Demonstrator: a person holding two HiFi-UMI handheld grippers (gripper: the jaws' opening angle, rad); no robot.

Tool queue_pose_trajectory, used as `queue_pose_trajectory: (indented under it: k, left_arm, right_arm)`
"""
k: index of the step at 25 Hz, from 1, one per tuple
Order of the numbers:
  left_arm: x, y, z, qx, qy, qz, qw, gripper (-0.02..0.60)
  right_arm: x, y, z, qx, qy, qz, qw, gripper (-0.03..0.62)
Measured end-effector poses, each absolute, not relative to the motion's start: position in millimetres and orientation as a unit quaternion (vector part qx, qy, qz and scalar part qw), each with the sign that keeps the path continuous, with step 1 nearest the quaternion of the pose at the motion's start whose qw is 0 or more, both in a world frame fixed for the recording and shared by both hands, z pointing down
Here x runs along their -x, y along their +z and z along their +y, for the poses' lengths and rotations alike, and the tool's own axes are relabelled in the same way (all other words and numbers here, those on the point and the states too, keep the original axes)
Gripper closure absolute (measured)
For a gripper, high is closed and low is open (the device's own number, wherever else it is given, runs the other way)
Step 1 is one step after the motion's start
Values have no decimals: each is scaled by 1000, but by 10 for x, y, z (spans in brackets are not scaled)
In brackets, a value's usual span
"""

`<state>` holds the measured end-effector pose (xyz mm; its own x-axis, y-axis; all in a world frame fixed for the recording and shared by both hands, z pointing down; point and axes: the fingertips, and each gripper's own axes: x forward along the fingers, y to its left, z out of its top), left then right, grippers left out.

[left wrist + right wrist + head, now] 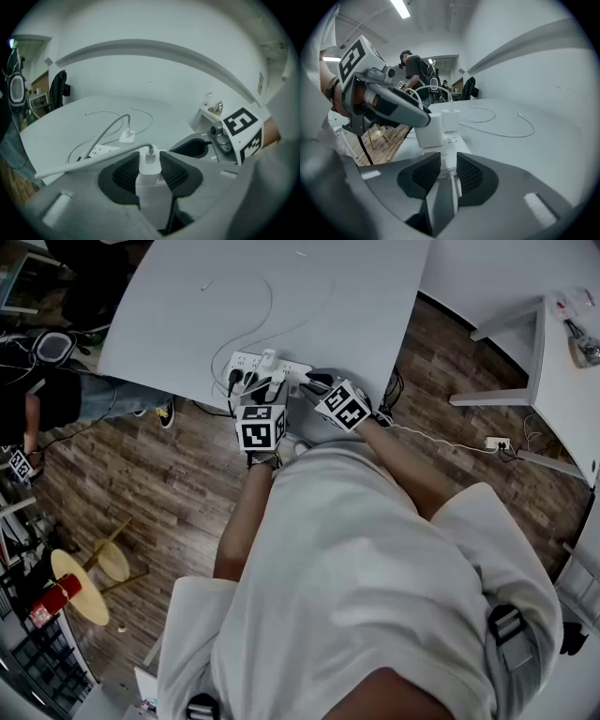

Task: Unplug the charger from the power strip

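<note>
The left gripper (150, 163) has its fingers clamped on the white block charger (149, 183), which looks still seated in the white power strip (449, 140) on the pale grey table (525, 154), while the right gripper (445, 171) pinches the strip's cord end, so the pull remains.

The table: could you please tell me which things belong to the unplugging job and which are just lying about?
Job: charger, gripped by left gripper; power strip, held by right gripper.
Lying about: second charger, loose cable.
</note>
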<state>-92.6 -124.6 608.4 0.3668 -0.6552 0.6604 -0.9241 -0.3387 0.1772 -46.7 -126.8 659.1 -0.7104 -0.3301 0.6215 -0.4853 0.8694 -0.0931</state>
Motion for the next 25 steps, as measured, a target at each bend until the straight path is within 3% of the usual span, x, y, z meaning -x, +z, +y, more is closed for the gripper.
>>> queue_pose_trajectory:
  k: [6, 15, 21, 25]
  left_arm:
    - [871, 6093, -1224, -785, 304, -493, 219, 442]
    - [970, 6078, -1229, -777, 215, -511, 299, 440]
    - [888, 6062, -1204, -786, 291, -496, 226, 442]
    - [893, 6065, -1209, -787, 296, -494, 223, 442]
  right_arm:
    - [463, 6586, -1249, -225, 128, -915, 310, 487]
    - [463, 6579, -1248, -221, 127, -915, 312, 487]
    - [472, 6611, -1225, -222, 128, -915, 313, 487]
    - [466, 6605, -1232, -222, 126, -913, 317, 487]
